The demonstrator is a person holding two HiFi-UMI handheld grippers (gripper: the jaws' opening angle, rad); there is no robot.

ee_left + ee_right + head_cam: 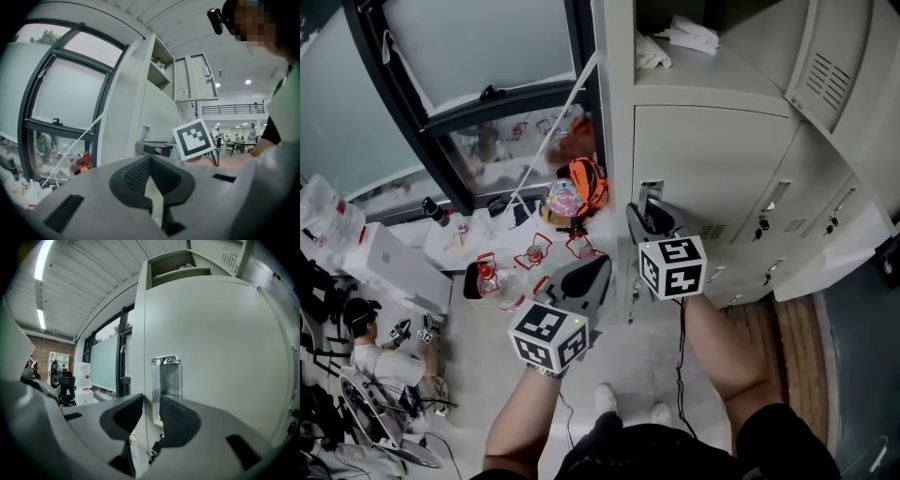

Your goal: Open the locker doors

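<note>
The grey locker bank (712, 159) fills the right of the head view. Its top door (830, 56) hangs open, and the door below it is closed. That closed door has a chrome-topped recessed handle (650, 191) at its left edge. My right gripper (645, 217) sits just under and in front of this handle (166, 380). In the right gripper view its jaws (151, 411) stand a little apart, with the door's left edge and the handle's rim lined up in the gap. My left gripper (598, 272) hangs lower left, away from the lockers, with its jaws (150, 161) together on nothing.
More closed doors with locks (764, 225) run to the right. A dark-framed window (487, 94) stands to the left of the lockers. Below it are an orange bag (586, 180), bottles and a white box (394, 267). A person (366, 347) sits on the floor at far left.
</note>
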